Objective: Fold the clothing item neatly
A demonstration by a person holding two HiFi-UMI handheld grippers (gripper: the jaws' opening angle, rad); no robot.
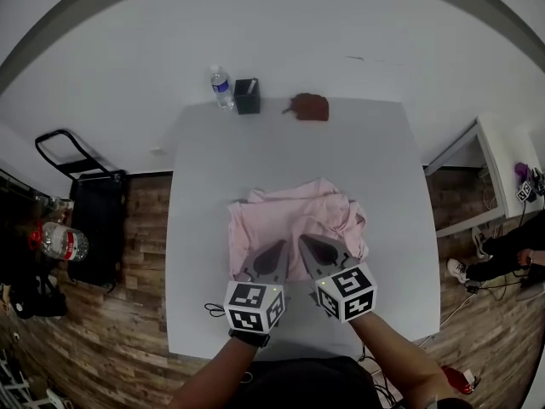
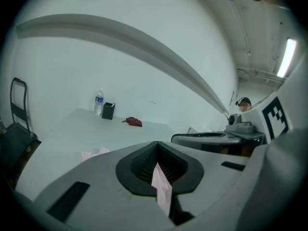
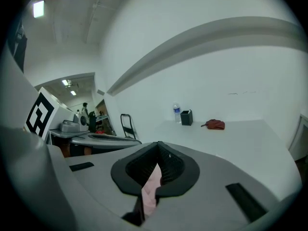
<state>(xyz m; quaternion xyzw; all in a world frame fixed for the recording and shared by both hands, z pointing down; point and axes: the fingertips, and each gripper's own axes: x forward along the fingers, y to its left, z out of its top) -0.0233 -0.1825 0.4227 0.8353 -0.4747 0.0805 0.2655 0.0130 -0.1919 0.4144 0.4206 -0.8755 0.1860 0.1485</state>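
Note:
A pale pink garment (image 1: 294, 220) lies crumpled on the white table (image 1: 289, 143), near its front half. My left gripper (image 1: 274, 252) is shut on the garment's near edge, and a strip of pink cloth (image 2: 161, 186) shows pinched between its dark pads. My right gripper (image 1: 317, 247) sits close beside it, also shut on the near edge, with pink fabric (image 3: 151, 186) caught between its pads. Both grippers are lifted above the table and point toward the far wall.
At the table's far edge stand a water bottle (image 1: 220, 87), a small black box (image 1: 247, 95) and a dark red cloth lump (image 1: 309, 106). A black cart (image 1: 89, 207) stands on the wooden floor at left. A person's legs (image 1: 502, 254) show at right.

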